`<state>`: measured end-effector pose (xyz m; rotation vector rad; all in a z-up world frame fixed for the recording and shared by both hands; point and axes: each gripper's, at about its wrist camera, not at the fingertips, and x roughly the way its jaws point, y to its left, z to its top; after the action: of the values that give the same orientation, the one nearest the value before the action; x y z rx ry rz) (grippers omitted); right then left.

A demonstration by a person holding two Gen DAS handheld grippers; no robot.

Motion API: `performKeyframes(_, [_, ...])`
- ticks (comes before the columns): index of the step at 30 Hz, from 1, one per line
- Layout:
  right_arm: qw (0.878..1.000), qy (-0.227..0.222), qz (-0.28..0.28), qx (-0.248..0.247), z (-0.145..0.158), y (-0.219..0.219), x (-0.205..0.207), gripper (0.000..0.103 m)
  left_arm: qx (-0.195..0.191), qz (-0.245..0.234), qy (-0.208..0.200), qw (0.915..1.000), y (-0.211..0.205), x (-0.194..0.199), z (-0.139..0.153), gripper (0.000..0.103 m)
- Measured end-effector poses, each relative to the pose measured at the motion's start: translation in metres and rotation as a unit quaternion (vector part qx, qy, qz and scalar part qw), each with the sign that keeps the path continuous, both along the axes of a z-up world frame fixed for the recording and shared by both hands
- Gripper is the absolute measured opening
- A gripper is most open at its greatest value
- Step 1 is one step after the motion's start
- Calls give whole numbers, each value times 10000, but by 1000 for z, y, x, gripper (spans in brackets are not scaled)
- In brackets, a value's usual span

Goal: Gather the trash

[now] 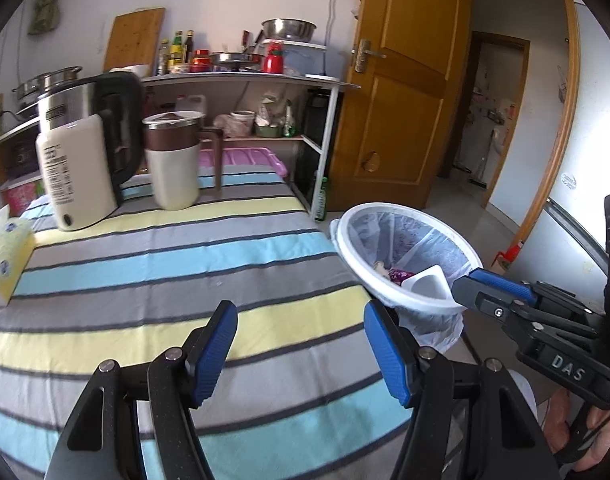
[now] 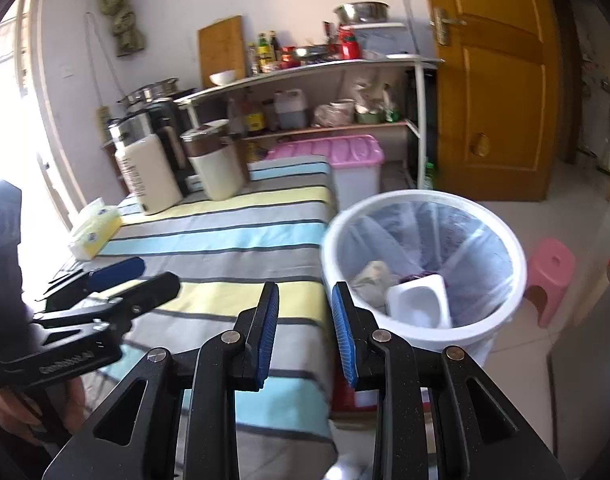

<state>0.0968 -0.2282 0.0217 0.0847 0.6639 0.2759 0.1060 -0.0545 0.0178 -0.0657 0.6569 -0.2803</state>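
A white bin (image 2: 329,248) lined with a clear bag stands on the floor by the table's right edge. Inside lie a white plastic tub (image 2: 419,300), crumpled paper (image 2: 371,276) and a purple wrapper (image 2: 417,278). My right gripper (image 2: 305,290) hovers over the table corner just left of the bin, jaws parted with nothing between them. In the left wrist view, the right gripper (image 1: 463,290) has its tips at the near rim of the bin (image 1: 345,236), above the tub (image 1: 429,282). My left gripper (image 1: 299,312) is wide open and empty over the striped cloth (image 1: 185,264).
On the table's far end stand a white bottle (image 1: 73,172), a black kettle (image 1: 117,128) and a lidded mug (image 1: 175,164); a tissue box (image 1: 5,256) lies at the left. A pink-lidded storage box (image 2: 345,156), a shelf unit, a wooden door (image 1: 401,80) and a pink stool (image 2: 549,276) surround the bin.
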Motion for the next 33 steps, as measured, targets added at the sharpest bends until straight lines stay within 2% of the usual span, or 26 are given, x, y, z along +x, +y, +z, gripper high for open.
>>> performKeyframes(8, [9995, -124, 279, -92, 1, 32, -30, 28, 60, 431, -71, 9990, 32, -35, -1, 66])
performKeyframes(14, [9991, -169, 366, -130, 1, 40, -49, 28, 55, 690, -103, 9975, 49, -58, -1, 66])
performKeyframes(19, [9987, -196, 454, -154, -2, 44, -62, 41, 114, 850, -167, 9962, 56, -73, -1, 66])
performKeyframes(33, [9982, -258, 497, -202, -3, 47, -76, 42, 188, 912, -230, 9954, 57, -86, -2, 66])
